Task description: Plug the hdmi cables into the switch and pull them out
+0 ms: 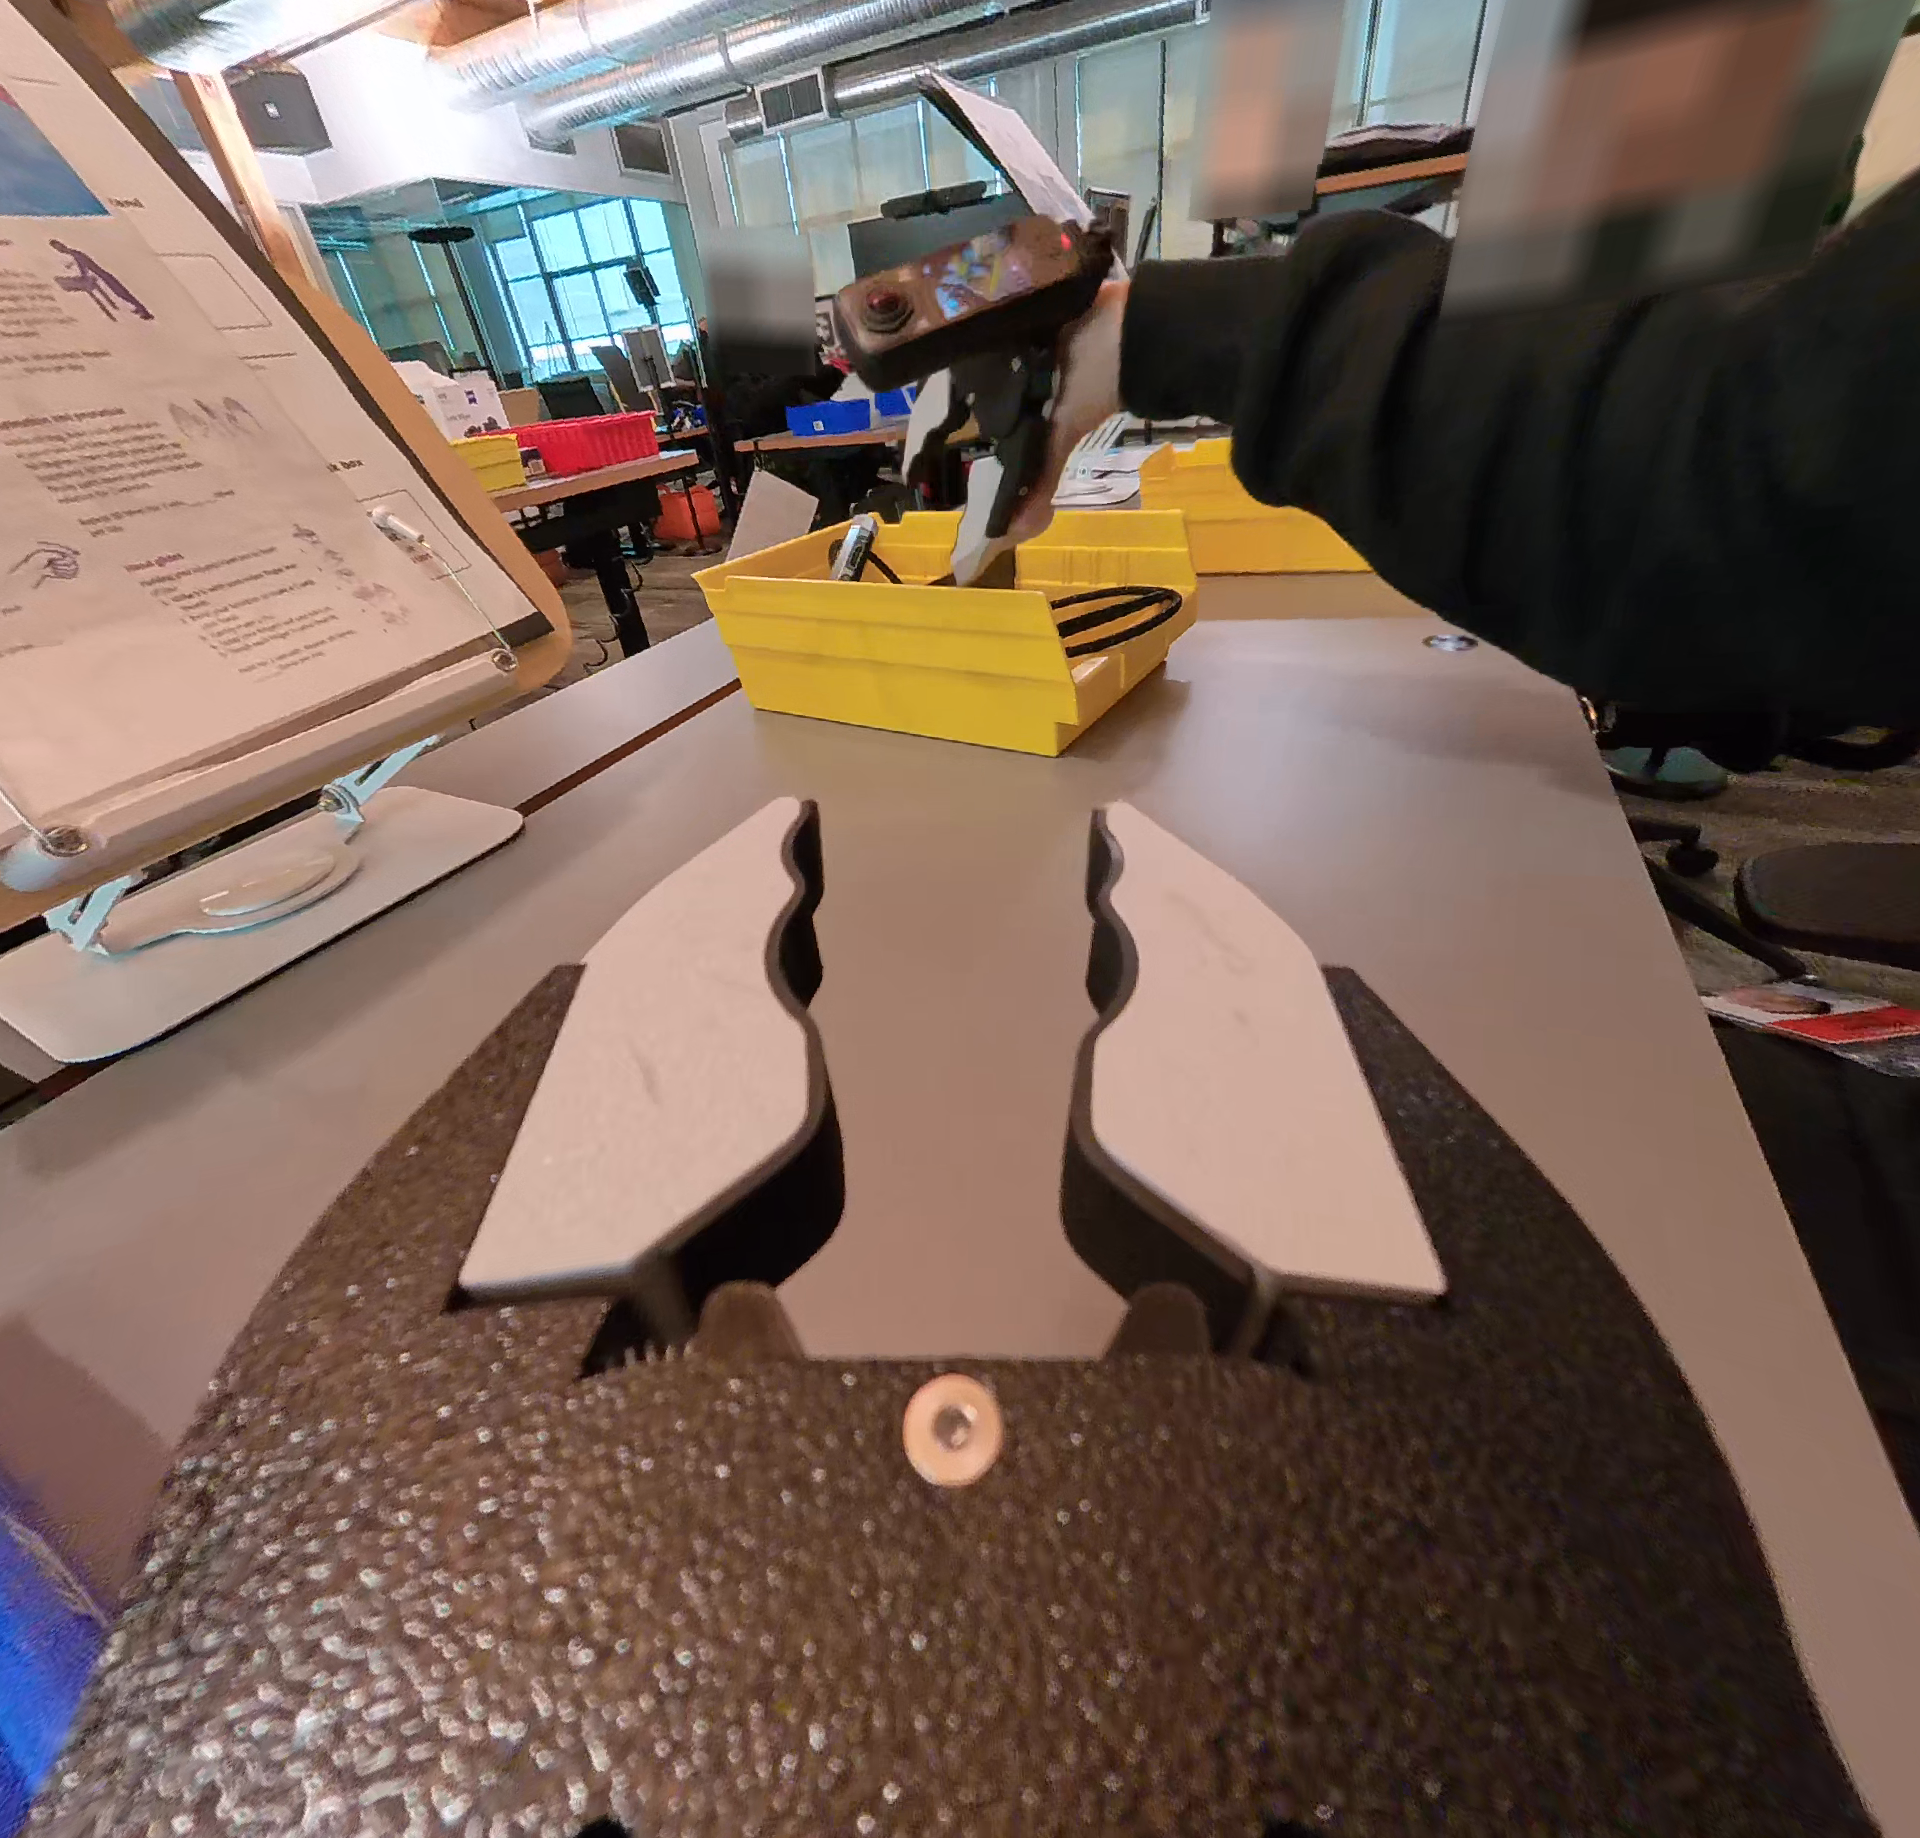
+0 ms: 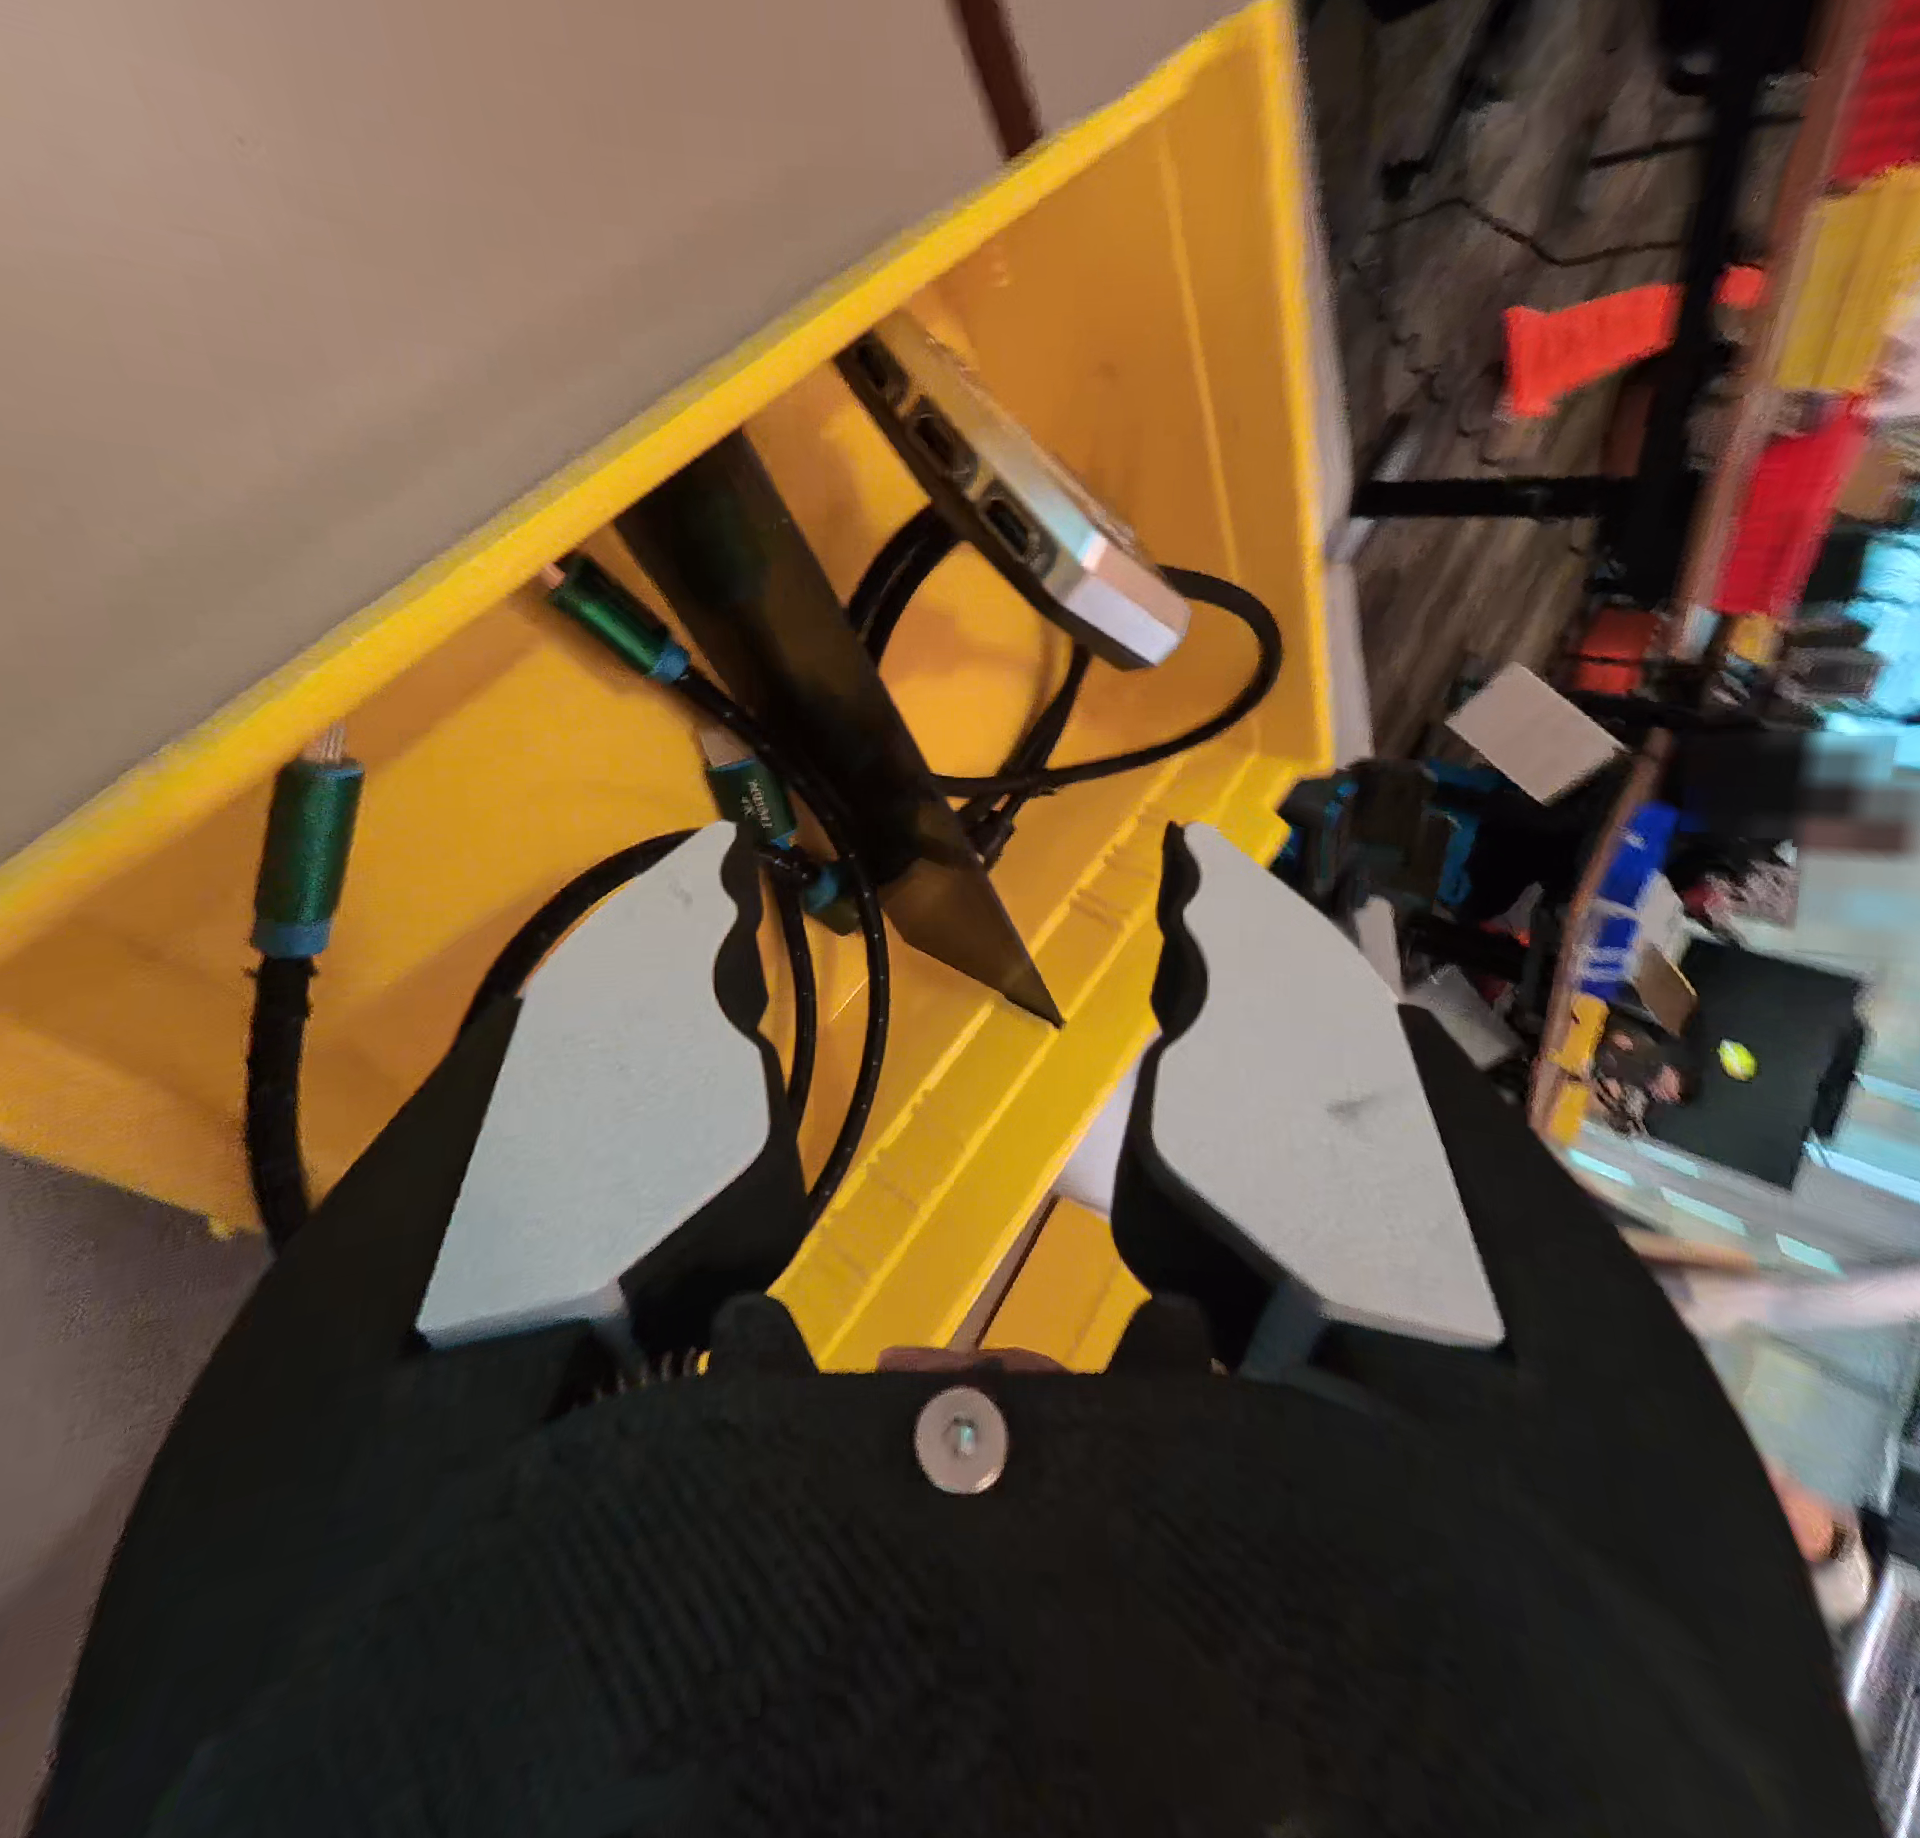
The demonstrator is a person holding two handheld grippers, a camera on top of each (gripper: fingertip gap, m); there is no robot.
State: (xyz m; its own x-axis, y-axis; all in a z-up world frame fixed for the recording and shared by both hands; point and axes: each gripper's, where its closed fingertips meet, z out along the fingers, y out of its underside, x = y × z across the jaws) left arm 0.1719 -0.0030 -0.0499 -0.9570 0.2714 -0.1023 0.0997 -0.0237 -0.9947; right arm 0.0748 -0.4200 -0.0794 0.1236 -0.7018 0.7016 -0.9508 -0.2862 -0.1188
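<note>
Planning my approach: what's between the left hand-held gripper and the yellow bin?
Only bare table between the left hand-held gripper and yellow bin, in the left wrist view.

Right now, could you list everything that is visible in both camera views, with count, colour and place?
bin: one, yellow, far end of the table, a dark divider inside.
HDMI switch: one, silver, inside the bin, three ports showing, none occupied.
HDMI cables: black, green plugs, three plugs visible, lying loose in the bin.
table: one, grey-brown, under everything.
document stand: one, white base, left on the table, holds a printed page.
other bins: yellow, red and blue, on tables behind.
sleeve: one, black, reaching in from the right.
left gripper: jaws open, empty, over the table.
right gripper: jaws open, empty, over the bin.
</note>
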